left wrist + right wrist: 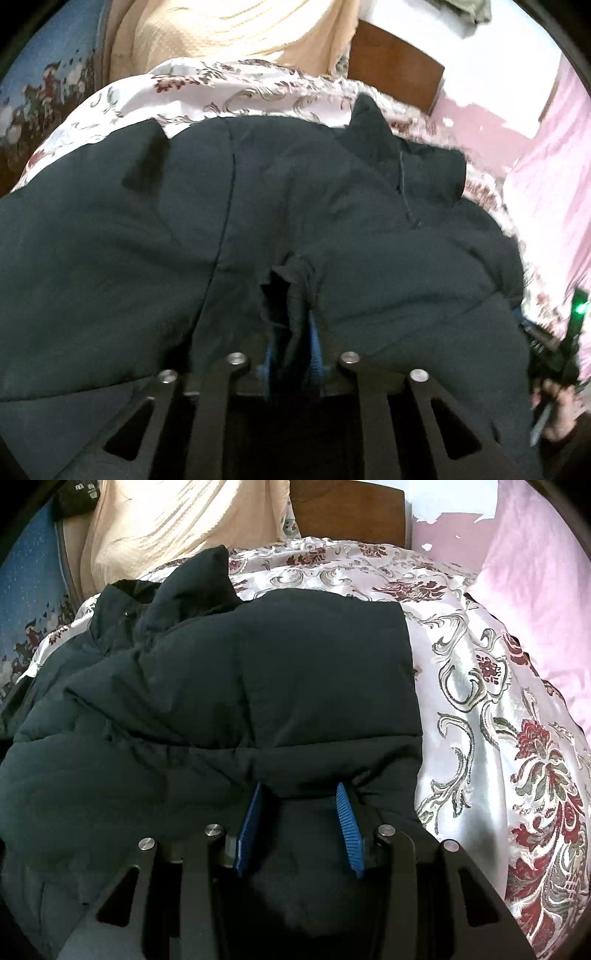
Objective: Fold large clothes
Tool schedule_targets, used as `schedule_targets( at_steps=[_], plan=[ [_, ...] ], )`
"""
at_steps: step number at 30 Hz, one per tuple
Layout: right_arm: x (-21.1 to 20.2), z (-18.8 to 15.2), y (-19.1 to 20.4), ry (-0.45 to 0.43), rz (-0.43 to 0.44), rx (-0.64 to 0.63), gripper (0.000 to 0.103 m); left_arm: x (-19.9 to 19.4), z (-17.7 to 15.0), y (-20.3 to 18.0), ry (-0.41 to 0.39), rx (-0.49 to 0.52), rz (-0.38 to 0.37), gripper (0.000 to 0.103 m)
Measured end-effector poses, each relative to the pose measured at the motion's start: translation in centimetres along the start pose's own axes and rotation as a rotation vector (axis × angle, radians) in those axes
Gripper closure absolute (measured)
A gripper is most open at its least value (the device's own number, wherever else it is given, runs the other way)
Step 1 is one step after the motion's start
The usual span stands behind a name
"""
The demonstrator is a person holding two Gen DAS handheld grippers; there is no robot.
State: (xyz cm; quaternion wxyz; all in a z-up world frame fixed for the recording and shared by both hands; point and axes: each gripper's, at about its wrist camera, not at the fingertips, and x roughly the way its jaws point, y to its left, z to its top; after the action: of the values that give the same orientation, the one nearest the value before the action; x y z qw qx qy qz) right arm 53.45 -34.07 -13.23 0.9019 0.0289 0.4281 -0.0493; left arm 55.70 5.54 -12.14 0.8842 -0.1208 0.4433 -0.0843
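Dark padded puffer jacket (229,686) lies on floral satin bedspread (480,686). Left tongs (290,343) pinch a thin hem bunch; right tongs (299,812) gape around jacket edge at 6 o'clock, gripping nothing. Slick fabric may slip, undoing fold.

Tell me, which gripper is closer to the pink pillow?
Right. The right gripper is at the dark jacket's edge beside the pink pillow; the left gripper grips the jacket farther away.
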Motion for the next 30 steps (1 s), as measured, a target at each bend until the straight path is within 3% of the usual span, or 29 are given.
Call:
schedule_targets(
  at_steps=[2, 3, 5, 7, 11, 17, 20, 24, 30],
  plan=[
    [-0.6, 0.0, -0.1, -0.008, 0.003, -0.001, 0.061, -1.0, 0.2, 0.4, 0.021, -0.031, -0.009, 0.07],
    [-1.0, 0.0, 0.0, -0.013, 0.0, -0.002, 0.052, -1.7, 0.1, 0.5, 0.027, -0.039, -0.021, 0.065],
    [-2.5, 0.1, 0.4, -0.034, -0.001, 0.0, 0.039, -3.4, -0.2, 0.6, 0.005, -0.043, -0.039, 0.03],
    [-3.9, -0.1, 1.2, -0.054, -0.001, -0.001, 0.034, -6.0, -0.6, 1.2, -0.053, -0.072, -0.049, 0.016],
    [-6.9, -0.2, 4.5, -0.09, 0.041, -0.055, 0.032, -9.6, -1.3, 3.6, -0.06, -0.17, -0.058, 0.014],
    [-9.6, -0.2, 13.6, -0.11, 0.209, -0.194, 0.024, -14.6, -4.2, 8.8, -0.053, -0.294, 0.05, 0.011],
    [-9.6, -0.7, 18.6, -0.105, 0.247, -0.259, 0.024, -17.0, -5.9, 11.9, -0.041, -0.365, 0.093, 0.01],
    [-8.8, -1.0, 24.2, -0.108, 0.251, -0.296, 0.024, -19.8, -8.3, 16.9, -0.074, -0.496, 0.109, 0.01],
    [-7.4, -1.4, 28.5, -0.122, 0.185, -0.283, 0.024, -21.0, -11.3, 25.0, -0.18, -0.761, 0.056, 0.009]
  ],
)
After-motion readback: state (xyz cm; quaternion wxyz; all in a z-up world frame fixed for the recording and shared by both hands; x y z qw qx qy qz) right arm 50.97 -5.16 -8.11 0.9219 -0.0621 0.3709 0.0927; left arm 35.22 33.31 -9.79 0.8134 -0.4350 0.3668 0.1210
